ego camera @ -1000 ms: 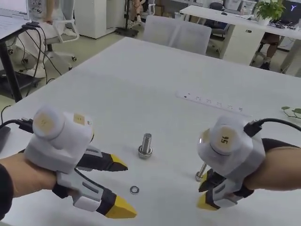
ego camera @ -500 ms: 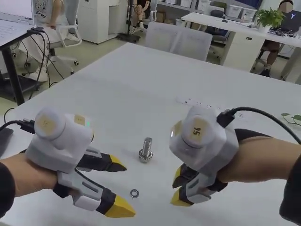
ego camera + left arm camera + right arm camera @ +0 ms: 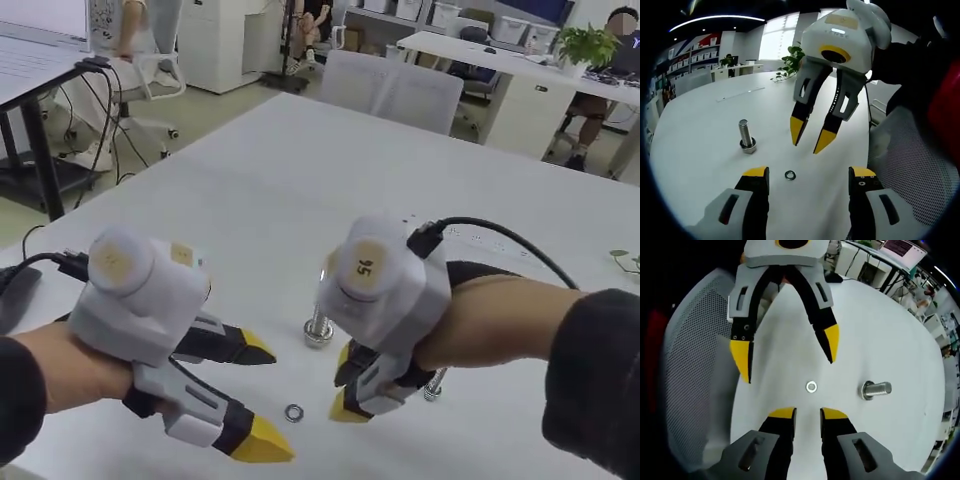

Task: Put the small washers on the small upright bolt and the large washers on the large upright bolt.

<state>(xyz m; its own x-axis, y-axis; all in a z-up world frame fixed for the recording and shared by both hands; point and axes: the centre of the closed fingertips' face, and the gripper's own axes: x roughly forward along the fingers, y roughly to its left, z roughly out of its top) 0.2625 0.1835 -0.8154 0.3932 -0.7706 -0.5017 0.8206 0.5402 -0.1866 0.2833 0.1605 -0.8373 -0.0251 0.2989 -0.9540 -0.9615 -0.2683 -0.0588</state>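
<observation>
Office furniture, chairs and a potted plant stand far beyond both tools, and the white desk spreads under them. On it, the left hand-held gripper hangs low with its jaws spread wide and nothing in them. The right hand-held gripper faces it from close by, tips pointing down at the desk, jaws parted a little and also empty. A large bolt stands upright off to one side of the gap between the two tools, and a small bolt peeps out behind the right one, well away from its tips. One small washer lies flat on the desk, just ahead of the right tool's tips and in line with its gap, and also between the left tool's spread jaw tips. It looks like a thin, stiff, light metal ring, likely to skate on the smooth top, so pinching it across the outer rim with the very tips seems the best hold.
</observation>
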